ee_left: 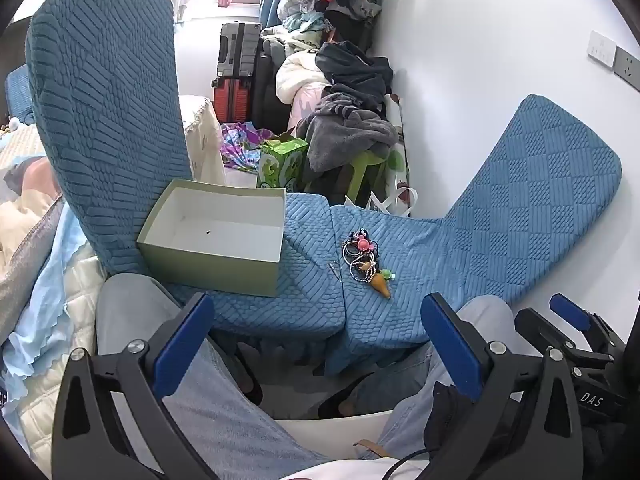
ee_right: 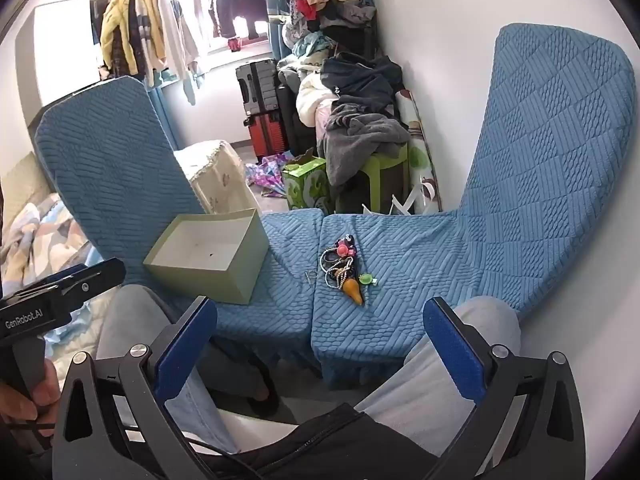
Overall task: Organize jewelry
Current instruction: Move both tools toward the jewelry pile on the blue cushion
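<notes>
Green box [ee_left: 212,258], one jewelry pile [ee_left: 366,258], two chairs [ee_left: 460,240]

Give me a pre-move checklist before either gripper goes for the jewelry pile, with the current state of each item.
1. Left gripper open and empty: ok.
2. Right gripper open and empty: ok.
3. Green box open, lid off, upright on the left chair seat: ok.
4. Box interior free to receive pieces: ok, apart from one small dark speck on its floor.
5. Jewelry pile in clear view on the right chair seat, nothing covering it: ok.
6. Pieces separable one at a time: not ok, the bead chains, rings and charms lie tangled together.
</notes>
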`<state>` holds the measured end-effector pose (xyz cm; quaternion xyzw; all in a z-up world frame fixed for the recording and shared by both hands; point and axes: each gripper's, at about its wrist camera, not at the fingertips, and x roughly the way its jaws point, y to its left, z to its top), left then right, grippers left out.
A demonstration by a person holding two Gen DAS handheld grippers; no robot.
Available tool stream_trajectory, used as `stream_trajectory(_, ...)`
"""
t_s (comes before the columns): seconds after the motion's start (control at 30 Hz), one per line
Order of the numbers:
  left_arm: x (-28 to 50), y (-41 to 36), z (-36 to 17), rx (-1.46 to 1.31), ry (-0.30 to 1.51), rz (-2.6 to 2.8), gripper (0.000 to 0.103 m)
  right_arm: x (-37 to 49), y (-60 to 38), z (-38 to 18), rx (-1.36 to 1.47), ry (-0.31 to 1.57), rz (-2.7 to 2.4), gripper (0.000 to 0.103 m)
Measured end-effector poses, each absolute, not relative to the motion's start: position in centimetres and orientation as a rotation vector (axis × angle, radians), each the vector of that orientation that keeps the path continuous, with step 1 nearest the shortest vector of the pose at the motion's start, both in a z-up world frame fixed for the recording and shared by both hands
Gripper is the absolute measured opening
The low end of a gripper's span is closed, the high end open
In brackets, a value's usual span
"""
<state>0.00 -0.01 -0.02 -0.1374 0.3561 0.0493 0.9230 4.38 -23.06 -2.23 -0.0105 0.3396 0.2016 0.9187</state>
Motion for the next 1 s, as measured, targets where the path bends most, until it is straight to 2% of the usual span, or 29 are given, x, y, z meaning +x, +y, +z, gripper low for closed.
stream_trajectory(1.0,1.1,1.2,-1.6,-0.267,0.771,0.142,0.102,7.0,-22.3,-3.5,-0.073,0.715,0.397,0.103)
